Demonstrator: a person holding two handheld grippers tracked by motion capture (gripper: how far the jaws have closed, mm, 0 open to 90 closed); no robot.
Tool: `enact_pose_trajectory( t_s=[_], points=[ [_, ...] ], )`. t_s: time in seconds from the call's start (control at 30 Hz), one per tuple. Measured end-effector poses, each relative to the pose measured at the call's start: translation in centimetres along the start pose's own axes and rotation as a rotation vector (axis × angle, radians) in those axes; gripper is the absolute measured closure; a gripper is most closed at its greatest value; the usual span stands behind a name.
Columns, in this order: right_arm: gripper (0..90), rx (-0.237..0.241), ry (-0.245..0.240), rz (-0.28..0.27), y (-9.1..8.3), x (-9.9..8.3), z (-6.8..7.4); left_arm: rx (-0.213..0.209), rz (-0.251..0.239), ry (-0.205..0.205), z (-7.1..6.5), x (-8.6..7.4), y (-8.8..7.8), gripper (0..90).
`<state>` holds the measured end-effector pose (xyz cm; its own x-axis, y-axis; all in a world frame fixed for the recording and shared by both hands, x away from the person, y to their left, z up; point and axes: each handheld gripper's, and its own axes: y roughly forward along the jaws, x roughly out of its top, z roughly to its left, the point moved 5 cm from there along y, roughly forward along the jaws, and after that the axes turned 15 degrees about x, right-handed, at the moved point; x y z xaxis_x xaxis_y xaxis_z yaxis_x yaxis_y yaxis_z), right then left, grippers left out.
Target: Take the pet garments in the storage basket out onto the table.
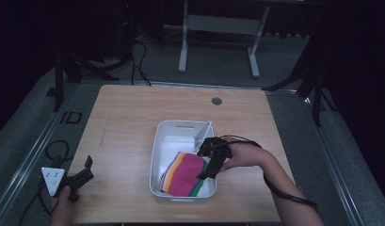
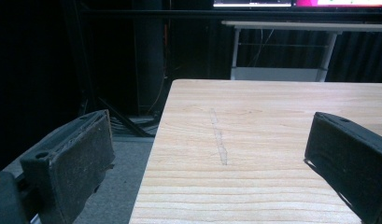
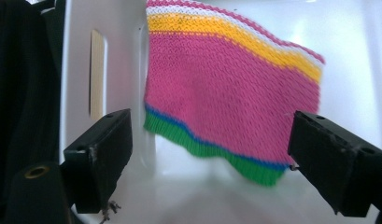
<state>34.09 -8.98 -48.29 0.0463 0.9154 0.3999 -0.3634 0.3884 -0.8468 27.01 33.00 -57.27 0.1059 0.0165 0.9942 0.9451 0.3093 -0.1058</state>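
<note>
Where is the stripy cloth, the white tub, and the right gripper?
Striped knitted cloth (image 3: 226, 93), right gripper view, on its pink middle band.
White plastic tub (image 1: 155, 155), high view, on its left rim.
Right gripper (image 1: 205, 165), high view, between its open jaws.

Wooden table under dim light, bearing a white tub near its middle. Inside the tub, a folded striped cloth, mostly pink, with yellow and green edges. Right gripper over the tub's right rim, above the cloth; jaw state hard to tell. Left gripper at the table's near left corner, apart from the tub.
</note>
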Motion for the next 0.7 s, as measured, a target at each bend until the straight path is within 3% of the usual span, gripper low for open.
enact_pose_trajectory(
  t_s=[0.13, 0.43, 0.7],
  points=[
    [14.0, 0.003, -0.008, 0.007, 1.1, 0.6, -0.3, 0.0, 0.0, 0.007, 0.0, 0.0, 0.0, 1.8],
    [14.3, 0.038, 0.019, 0.082, 5.1, 2.3, -2.0, -0.001, 0.0, 0.001, 0.0, 0.0, 0.0, 1.8],
    [14.4, 0.006, 0.05, 0.153, 6.9, 2.5, -3.0, 0.0, 0.001, -0.002, 0.0, 0.0, 0.0, 1.8]
  ],
)
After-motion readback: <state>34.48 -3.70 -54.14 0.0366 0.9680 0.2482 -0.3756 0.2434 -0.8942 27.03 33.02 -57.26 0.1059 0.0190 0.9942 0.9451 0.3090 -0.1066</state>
